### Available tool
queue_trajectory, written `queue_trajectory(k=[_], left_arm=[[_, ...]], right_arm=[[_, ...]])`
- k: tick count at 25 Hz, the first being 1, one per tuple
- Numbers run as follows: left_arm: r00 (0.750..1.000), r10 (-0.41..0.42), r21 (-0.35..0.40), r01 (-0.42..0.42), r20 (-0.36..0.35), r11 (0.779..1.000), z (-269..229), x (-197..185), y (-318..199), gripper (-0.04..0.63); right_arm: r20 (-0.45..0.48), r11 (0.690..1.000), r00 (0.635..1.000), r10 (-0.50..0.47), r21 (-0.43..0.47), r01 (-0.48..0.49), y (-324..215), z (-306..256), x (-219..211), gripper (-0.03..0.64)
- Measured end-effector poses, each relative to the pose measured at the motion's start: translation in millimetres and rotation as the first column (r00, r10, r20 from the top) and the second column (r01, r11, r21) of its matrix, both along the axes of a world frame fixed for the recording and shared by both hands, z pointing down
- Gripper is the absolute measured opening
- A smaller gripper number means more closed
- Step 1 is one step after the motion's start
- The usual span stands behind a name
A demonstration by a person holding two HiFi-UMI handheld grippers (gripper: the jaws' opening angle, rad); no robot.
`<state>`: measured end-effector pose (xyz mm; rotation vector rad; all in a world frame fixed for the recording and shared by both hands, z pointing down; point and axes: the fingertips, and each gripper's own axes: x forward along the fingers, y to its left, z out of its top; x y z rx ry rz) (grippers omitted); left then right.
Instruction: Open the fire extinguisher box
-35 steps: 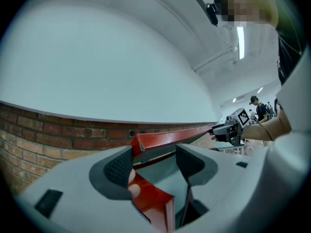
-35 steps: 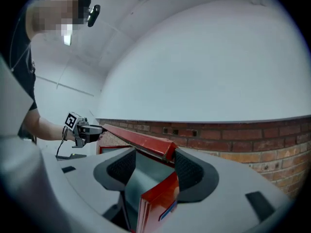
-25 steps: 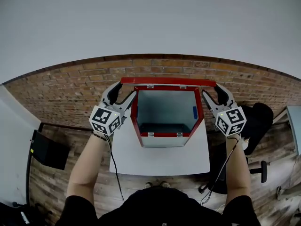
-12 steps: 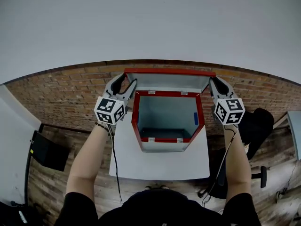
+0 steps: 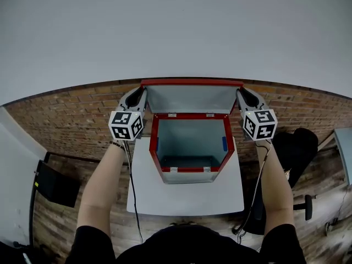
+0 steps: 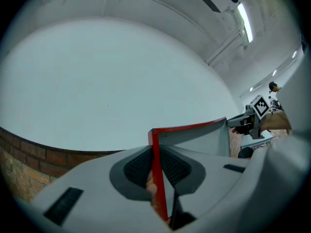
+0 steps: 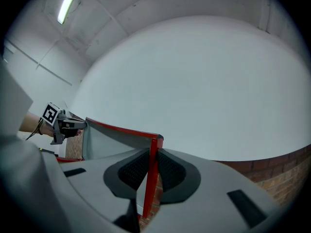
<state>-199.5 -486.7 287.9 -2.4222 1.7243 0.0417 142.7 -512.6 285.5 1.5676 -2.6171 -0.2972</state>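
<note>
Head view: the box (image 5: 190, 170) on the tabletop (image 5: 187, 197) is standing open. The left hand-held gripper (image 5: 138, 92) and right hand-held gripper (image 5: 245, 94), gaping a moment ago, are flanking its raised lid (image 5: 191, 99). Left gripper view: jaws are closing on the lid's red edge between them. Right gripper view: jaws are clamping the opposite edge.

box (image 5: 190, 176) sits on table (image 5: 187, 198), lid (image 5: 191, 99) upright behind it.

Lid edge (image 7: 153, 149) partly inside right gripper (image 7: 151, 173)
</note>
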Motion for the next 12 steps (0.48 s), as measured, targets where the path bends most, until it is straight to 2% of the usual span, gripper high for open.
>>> queue_trajectory(k=[12], left_arm=[[0.999, -0.037, -0.059, 0.037, -0.005, 0.998, 1.2, -1.3, -25.1, 0.097]], right_arm=[[0.005, 0.999, 1.000, 0.031, -0.014, -0.031, -31.0, 0.5, -2.7, 0.066]])
